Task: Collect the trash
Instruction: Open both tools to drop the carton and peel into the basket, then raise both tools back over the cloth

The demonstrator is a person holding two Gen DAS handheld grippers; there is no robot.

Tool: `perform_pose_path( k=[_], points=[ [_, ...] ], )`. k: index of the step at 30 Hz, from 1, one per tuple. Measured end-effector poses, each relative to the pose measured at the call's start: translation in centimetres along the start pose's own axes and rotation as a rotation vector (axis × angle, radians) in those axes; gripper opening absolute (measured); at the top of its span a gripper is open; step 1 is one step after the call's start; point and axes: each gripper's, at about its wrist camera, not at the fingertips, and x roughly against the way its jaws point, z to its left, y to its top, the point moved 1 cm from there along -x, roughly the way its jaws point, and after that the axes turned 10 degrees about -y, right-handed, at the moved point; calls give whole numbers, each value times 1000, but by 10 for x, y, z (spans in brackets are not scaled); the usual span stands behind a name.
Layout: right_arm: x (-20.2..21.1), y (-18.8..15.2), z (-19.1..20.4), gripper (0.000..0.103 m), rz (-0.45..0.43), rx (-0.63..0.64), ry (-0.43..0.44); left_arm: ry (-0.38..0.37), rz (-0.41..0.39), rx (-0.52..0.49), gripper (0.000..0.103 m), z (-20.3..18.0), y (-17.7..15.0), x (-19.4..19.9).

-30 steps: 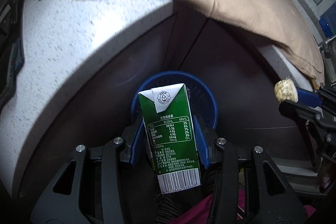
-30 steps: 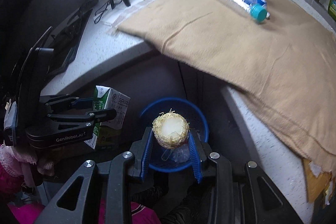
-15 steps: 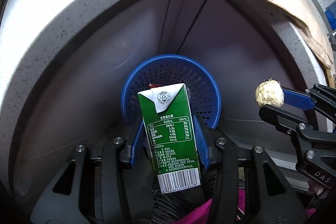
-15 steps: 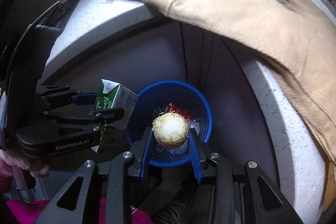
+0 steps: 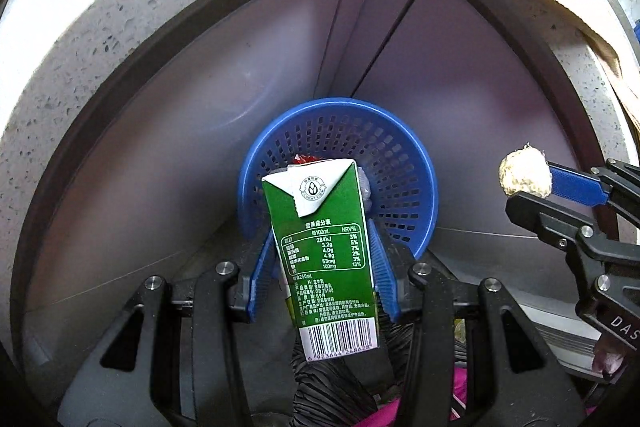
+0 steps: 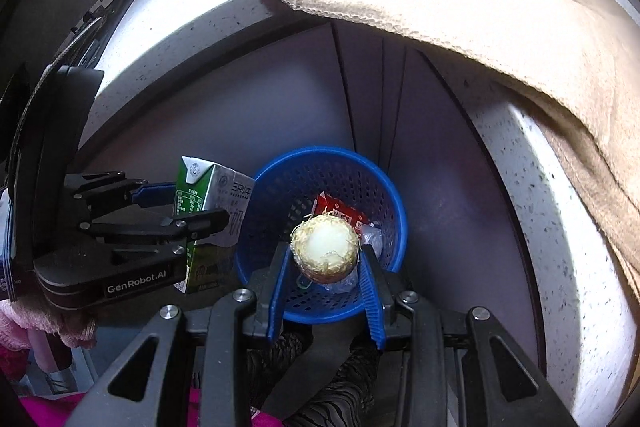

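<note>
Both grippers have dropped closer to the bin (image 6: 320, 163). Left gripper (image 5: 320, 267) clamps the carton (image 5: 320, 247) at the bin's 9 o'clock rim; right gripper (image 6: 324, 263) pinches the cob (image 6: 324, 247) over its 6 o'clock edge. Released here, the carton could fall outside.

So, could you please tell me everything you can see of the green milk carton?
The green milk carton is a small rectangular paperboard box with a white folded top, a nutrition table and a barcode at its lower end. It stands roughly upright, clamped at its sides by the left gripper, off the floor near the blue basket. In the right wrist view another face looks silvery-white.
</note>
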Motion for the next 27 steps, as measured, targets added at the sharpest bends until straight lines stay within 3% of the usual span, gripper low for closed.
perform_pose_path(
  k=[5, 7, 9, 18, 27],
  points=[
    [2, -4, 0, 36, -10, -4, 0, 13, -3, -8, 45, -4, 2, 3],
    [6, -3, 0, 52, -18, 1, -13, 20, -2, -8, 58, -5, 2, 3],
    [10, -3, 0, 59, -32, -1, -13, 25, -8, -10, 60, -6, 1, 5],
    [28, -2, -12, 59, -57, -15, 7, 37, -28, -10, 60, -3, 0, 16],
    [66, 4, -18, 60, -116, -1, 49, 56, -122, -60, 60, -20, 16, 53]
  ],
)
